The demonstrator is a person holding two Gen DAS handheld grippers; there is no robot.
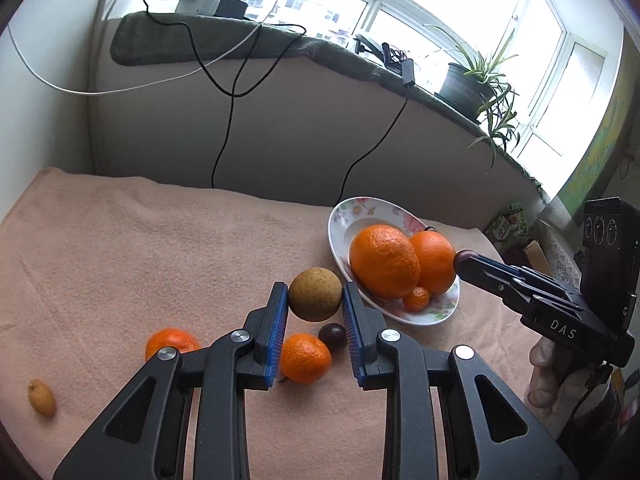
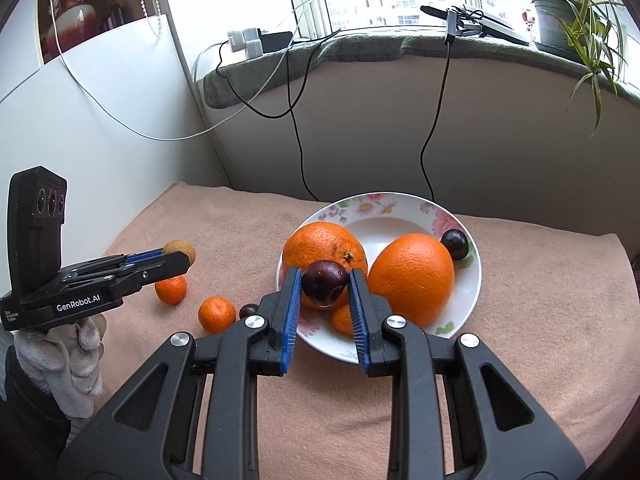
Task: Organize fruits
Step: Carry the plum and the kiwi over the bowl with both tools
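Carrying two fruits at once: a brown fruit [image 1: 315, 294] is clamped in the left tool [image 1: 315, 300], a dark plum [image 2: 324, 282] in the right tool [image 2: 324, 286], above the plate [image 2: 474, 280]; release over it is needed next.

Two large oranges [image 2: 412, 274] are counted, three small mandarins [image 2: 216, 313], three dark plums [image 2: 455, 243], one round brown fruit [image 1: 315, 294], one small oval yellow fruit [image 1: 41, 397], and one flowered plate [image 2: 400, 206].
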